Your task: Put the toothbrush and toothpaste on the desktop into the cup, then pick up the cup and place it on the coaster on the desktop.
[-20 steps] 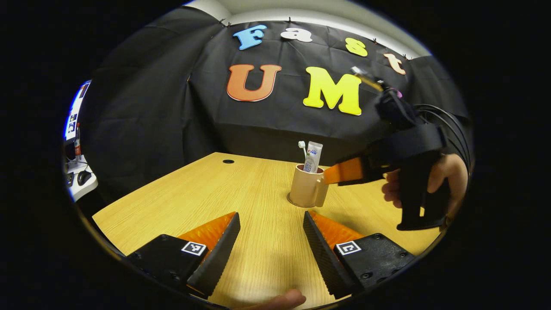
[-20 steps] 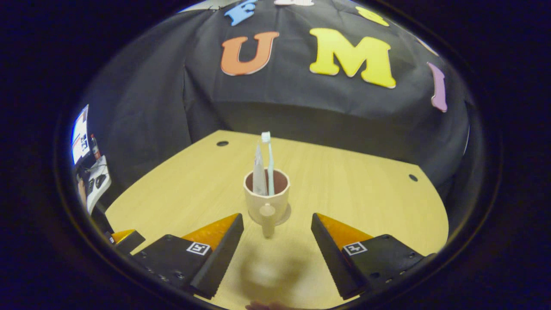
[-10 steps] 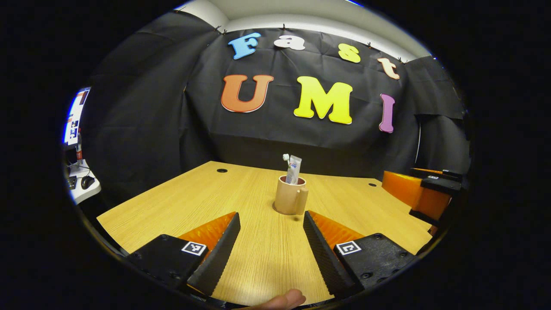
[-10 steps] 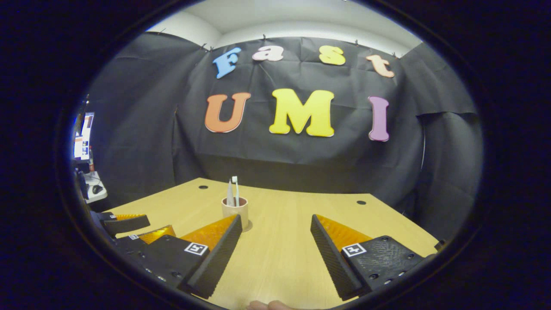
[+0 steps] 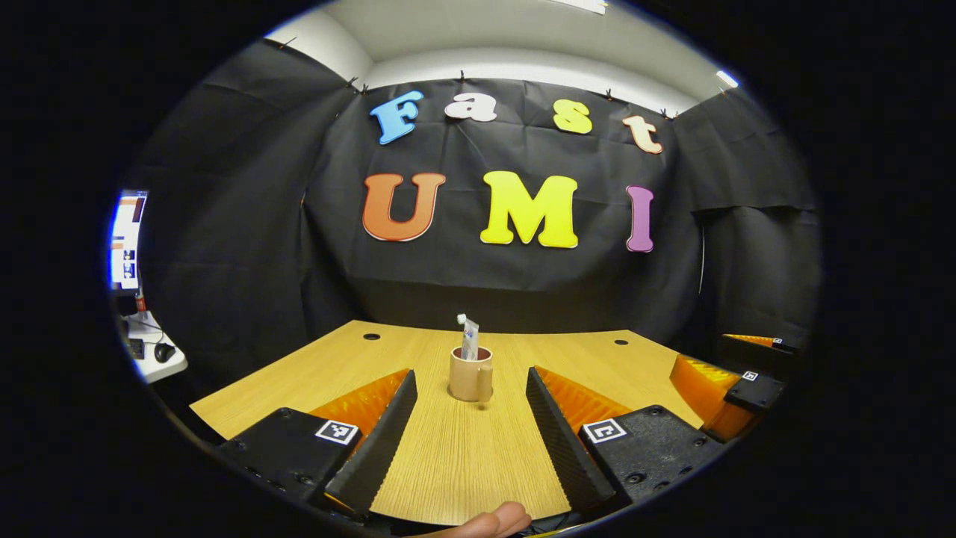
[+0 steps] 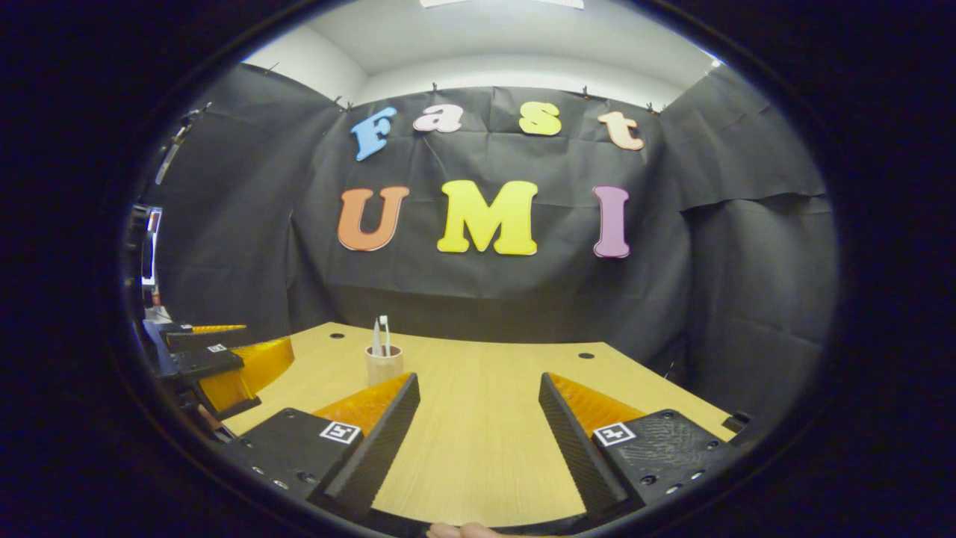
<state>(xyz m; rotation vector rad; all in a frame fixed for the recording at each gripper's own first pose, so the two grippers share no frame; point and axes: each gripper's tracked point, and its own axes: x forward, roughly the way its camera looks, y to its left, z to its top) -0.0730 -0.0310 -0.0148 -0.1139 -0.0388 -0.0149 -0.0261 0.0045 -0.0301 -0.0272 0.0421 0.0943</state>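
Between my left gripper's [image 5: 467, 430] widely spread fingers, nothing is held; bare wooden desktop [image 5: 455, 463] shows in the gap. Farther ahead, well apart from the tips, the cup [image 5: 470, 373] stands upright, its handle facing me, with the toothpaste [image 5: 470, 340] and toothbrush [image 5: 461, 320] sticking up out of it. I cannot make out the coaster under it. At the right edge sits my right gripper [image 5: 736, 377]. In the right gripper view, my right gripper [image 6: 478, 437] is also wide apart and empty, the cup [image 6: 383, 364] off to its left.
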